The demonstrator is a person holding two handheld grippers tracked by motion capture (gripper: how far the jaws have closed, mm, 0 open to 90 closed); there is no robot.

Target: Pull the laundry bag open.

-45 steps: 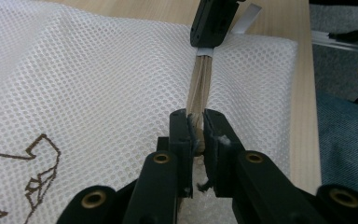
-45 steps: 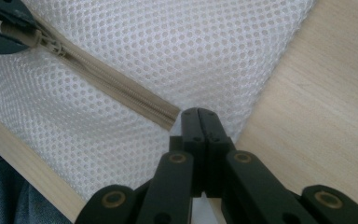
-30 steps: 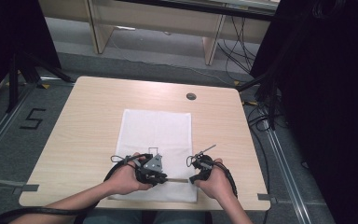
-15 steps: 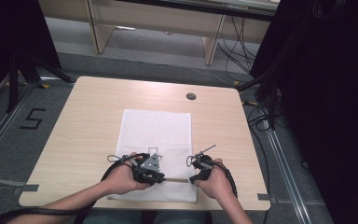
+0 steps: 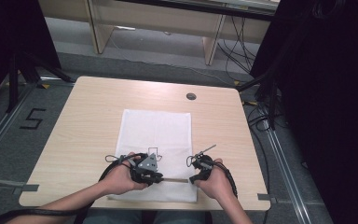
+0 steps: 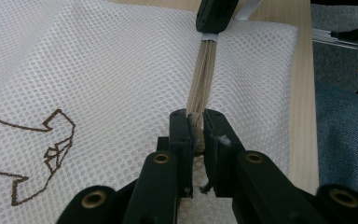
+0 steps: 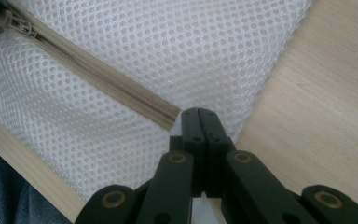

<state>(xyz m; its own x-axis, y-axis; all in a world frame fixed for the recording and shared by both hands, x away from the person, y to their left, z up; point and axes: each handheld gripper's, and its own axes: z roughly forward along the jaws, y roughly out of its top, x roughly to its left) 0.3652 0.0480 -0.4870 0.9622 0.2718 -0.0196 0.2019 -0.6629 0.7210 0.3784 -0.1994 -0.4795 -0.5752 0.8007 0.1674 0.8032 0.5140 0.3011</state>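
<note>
Left gripper [image 6: 195,128] jaws clamped on beige zipper [image 6: 203,74] pull of white mesh laundry bag [image 6: 121,70]; right gripper [image 7: 199,116] jaws together, pinching bag corner at frame centre. Risk: thin mesh slipped from right jaws, bag bunched, zipper jammed.

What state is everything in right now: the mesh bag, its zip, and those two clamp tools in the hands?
Mesh bag: lying flat on the table.
Zipper: teeth closed along the visible stretch.
Left gripper: shut on the zipper pull.
Right gripper: shut, pinching the bag's corner at the zipper's end.
</note>
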